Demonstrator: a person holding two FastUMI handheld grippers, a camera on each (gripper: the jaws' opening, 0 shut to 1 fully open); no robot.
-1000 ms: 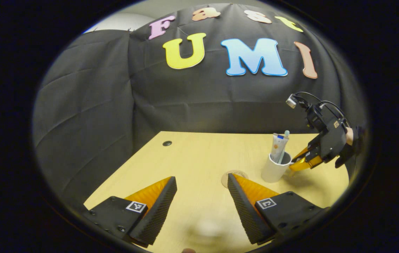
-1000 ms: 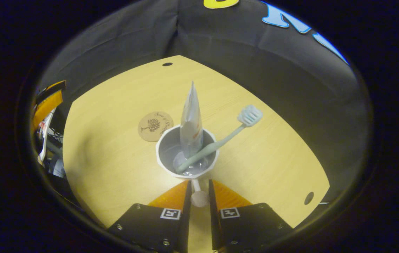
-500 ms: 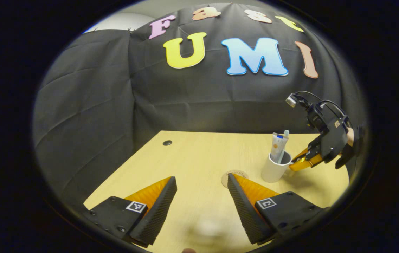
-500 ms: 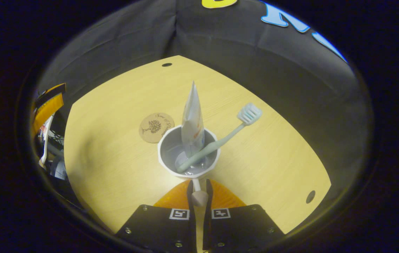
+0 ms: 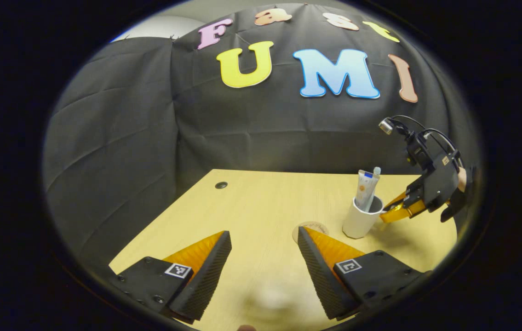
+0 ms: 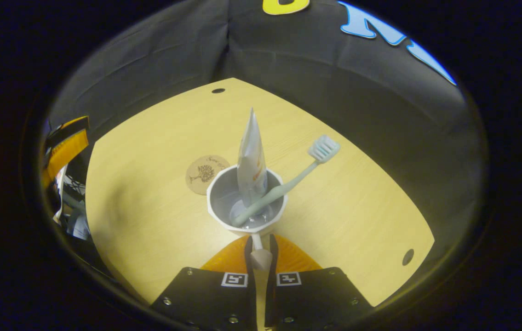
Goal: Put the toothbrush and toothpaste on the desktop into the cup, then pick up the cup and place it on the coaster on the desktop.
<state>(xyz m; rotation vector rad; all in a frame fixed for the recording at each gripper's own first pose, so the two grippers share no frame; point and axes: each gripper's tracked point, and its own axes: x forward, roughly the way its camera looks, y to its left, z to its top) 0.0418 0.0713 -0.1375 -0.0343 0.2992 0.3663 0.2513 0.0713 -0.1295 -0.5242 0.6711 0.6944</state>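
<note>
The white cup [image 6: 246, 202] holds the toothpaste tube [image 6: 250, 161] and the pale green toothbrush [image 6: 302, 172], whose head leans out to the right. My right gripper [image 6: 259, 243] is shut on the cup's handle [image 6: 259, 253]. The round cork coaster [image 6: 205, 168] lies on the desktop just behind and left of the cup. In the left gripper view the cup [image 5: 361, 217] stands at the right with the right gripper [image 5: 396, 212] at its side, and the coaster [image 5: 310, 227] peeks out behind my right finger. My left gripper [image 5: 264, 250] is open over the near desktop, holding nothing.
The light wooden desktop [image 6: 150, 193] has a small dark hole near its far corner [image 6: 218, 90] and another at the right edge [image 6: 408, 256]. Black cloth walls stand behind the desk [image 5: 261, 133]. The left gripper [image 6: 65, 145] shows at the left edge of the right gripper view.
My right gripper closed from a narrow gap onto the cup's handle. The cup has risen slightly and shifted a little toward the coaster. The left gripper has stayed put.
</note>
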